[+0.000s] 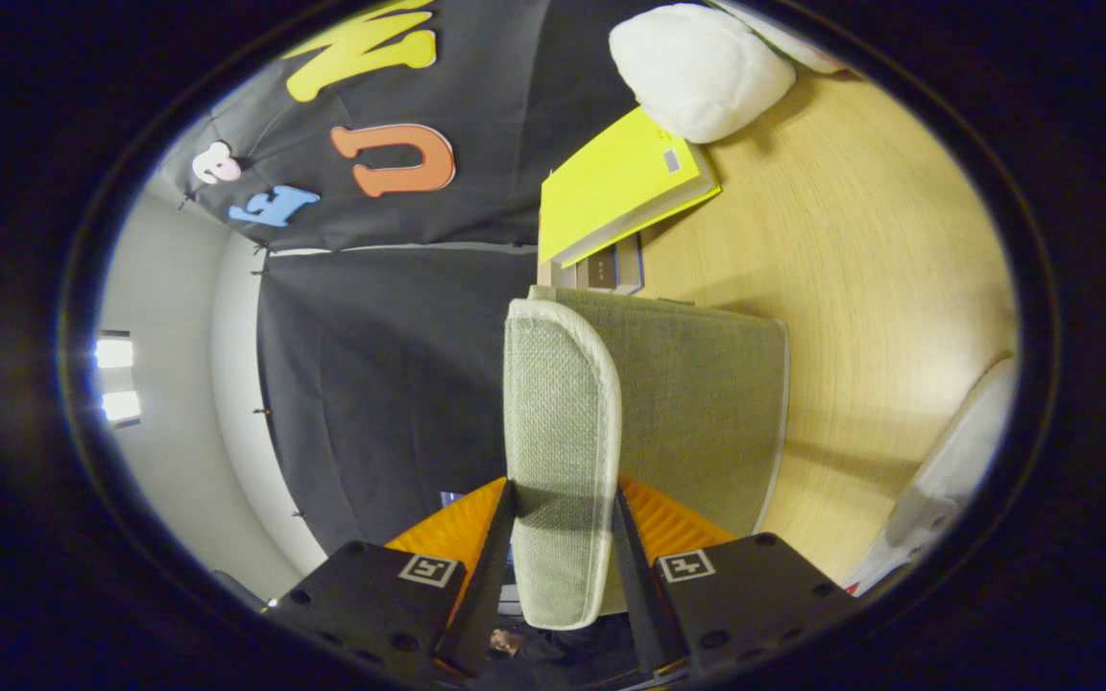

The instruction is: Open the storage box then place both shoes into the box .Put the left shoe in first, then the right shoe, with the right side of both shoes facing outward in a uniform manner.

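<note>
the tool [563, 537] is closed on the lid [561, 451] of the storage box [707, 422], a pale green woven-fabric flap with a lighter piped edge; both fingers press its two faces, one on each side, so the flap stands edge-on between them. the whole view is rolled to one side, so the wooden table [860, 288] rises like a wall on one side of the flap and the dark booth cloth fills the other. the lid's long axis runs straight ahead from the fingers, its rounded far corner pointing away from the tool, and the box body lies just beyond and beside it toward the table, touching the lid along what seems to be the hinge line. judging by this, the box is partly opened and the coming move is to swing the flap further away from the box body, about that hinge. beyond the box lie a yellow book [615, 187] on smaller books and a white cushion [697, 67]. a white shoe [947, 470] rests on the table, well apart from the fingers, not yet moved.
</note>
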Available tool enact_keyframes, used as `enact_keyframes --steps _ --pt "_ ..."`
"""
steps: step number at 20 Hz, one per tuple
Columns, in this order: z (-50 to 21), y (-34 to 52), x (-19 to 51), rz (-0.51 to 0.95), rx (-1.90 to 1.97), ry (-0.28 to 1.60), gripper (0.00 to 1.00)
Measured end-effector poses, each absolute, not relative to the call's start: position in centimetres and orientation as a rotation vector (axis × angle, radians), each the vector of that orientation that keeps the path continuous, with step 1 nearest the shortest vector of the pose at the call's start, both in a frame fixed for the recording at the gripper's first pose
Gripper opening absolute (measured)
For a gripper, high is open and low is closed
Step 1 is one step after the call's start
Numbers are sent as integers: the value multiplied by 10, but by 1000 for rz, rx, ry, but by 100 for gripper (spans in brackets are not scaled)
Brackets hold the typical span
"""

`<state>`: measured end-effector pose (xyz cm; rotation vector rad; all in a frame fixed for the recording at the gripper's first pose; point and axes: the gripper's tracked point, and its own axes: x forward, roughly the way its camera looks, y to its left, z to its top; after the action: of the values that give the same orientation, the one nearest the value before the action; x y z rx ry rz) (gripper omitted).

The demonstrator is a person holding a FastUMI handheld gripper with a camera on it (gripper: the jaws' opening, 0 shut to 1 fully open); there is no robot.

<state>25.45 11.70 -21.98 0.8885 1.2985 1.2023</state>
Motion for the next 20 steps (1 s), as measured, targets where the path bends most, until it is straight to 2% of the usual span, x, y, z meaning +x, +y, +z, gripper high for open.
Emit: enact_keyframes --steps 1,3,4,5,20 --pt "-219 117 254 1199 886 1287 54" --pt "-211 111 254 1198 887 1246 22" --pt "-207 108 252 1198 875 1231 17" --pt "-205 107 251 1194 855 1219 8" --pt "-113 149 220 1033 738 1072 5"
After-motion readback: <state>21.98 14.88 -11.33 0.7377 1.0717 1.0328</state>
